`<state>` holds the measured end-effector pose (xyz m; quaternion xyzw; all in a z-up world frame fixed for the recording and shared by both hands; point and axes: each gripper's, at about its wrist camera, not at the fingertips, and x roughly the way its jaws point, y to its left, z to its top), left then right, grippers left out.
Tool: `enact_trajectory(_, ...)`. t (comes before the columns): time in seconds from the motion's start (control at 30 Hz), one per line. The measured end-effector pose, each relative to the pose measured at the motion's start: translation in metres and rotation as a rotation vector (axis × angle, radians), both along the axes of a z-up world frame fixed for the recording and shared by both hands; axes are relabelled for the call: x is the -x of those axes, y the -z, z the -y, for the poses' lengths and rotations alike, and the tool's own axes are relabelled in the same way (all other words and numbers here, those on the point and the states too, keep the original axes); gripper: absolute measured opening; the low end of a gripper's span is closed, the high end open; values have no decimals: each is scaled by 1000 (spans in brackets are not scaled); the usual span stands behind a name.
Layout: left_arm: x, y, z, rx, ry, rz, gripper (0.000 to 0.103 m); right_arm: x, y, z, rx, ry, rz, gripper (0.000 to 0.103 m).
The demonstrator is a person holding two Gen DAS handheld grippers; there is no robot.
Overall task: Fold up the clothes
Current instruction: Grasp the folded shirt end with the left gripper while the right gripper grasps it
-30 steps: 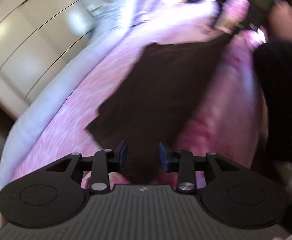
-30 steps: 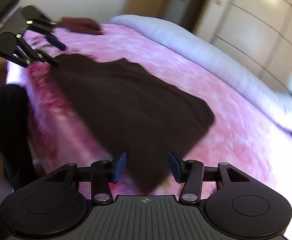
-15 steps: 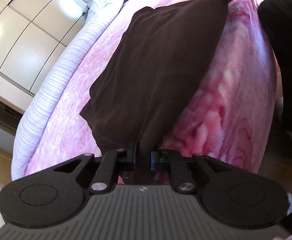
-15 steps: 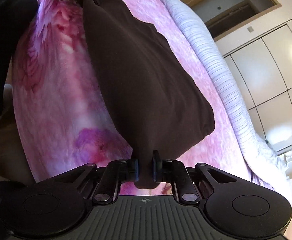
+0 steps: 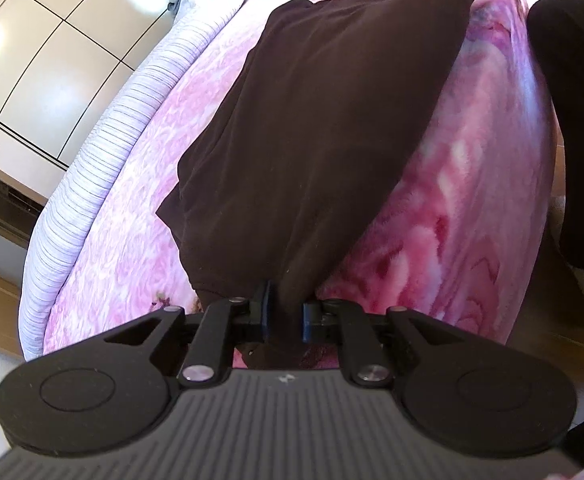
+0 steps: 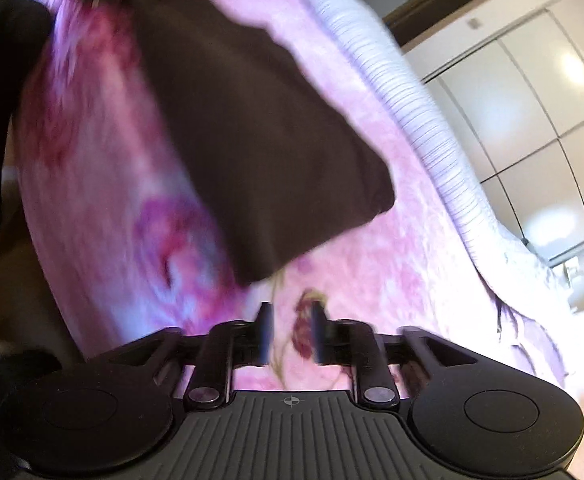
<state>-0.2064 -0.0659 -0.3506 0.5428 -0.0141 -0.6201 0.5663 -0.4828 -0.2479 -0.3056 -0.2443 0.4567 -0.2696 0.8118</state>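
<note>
Item: dark brown soft-fabric garment, lying spread on a pink floral plush bedspread that covers a bed.

Left gripper: black, two-fingered, blue pads closed on the garment's near corner; cloth fills the gap between them. The rest of the garment runs away from the tool across the bed.

Right gripper: jaws opening, nothing between them, only bedspread showing through the gap. The garment's nearest corner lies just beyond the fingertips, apart from them.

Surroundings: striped lilac quilt along the bed's far edge; cream panelled wardrobe doors behind.

Obscured: right wrist view blurred, so fabric detail is lost. The garment's far end is cut off at the frame top in both views. A dark-clothed leg shows only partly.
</note>
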Motion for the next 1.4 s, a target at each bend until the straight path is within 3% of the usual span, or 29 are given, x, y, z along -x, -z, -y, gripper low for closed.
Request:
enact_trajectory(0.03,-1,-1,-1,-2,0,-1,12,-4,-2,-4,-10,-16,25,58)
enact_trajectory(0.1,-1,-3,-2,-6,0,-1,12,-14,-4,-11,-36,-57,62,59)
enact_trajectory(0.33,0,-4,-1,-12,-7,-1,12,-60,13,-17,-41,-186,39,59)
enact_trajectory(0.5,1,-4,0,-18,-5,5,12,-83,23,-11,-45,-180,45,59)
enact_trajectory(0.67,3,-4,-1,-14,15,24,14,-79,22,-7,-50,-160,58,59)
enact_trajectory(0.77,8,-7,-9,-1,56,34,22,-75,23,-8,-41,-150,48,59)
enact_trajectory(0.9,24,-16,-18,53,153,-4,33,-69,25,-13,3,-172,16,59)
enact_trajectory(1.07,48,-2,-3,58,239,58,37,-82,35,-20,78,-228,-32,59)
enact_trajectory(1.4,53,4,15,72,248,96,43,-110,51,-16,219,-284,-140,66)
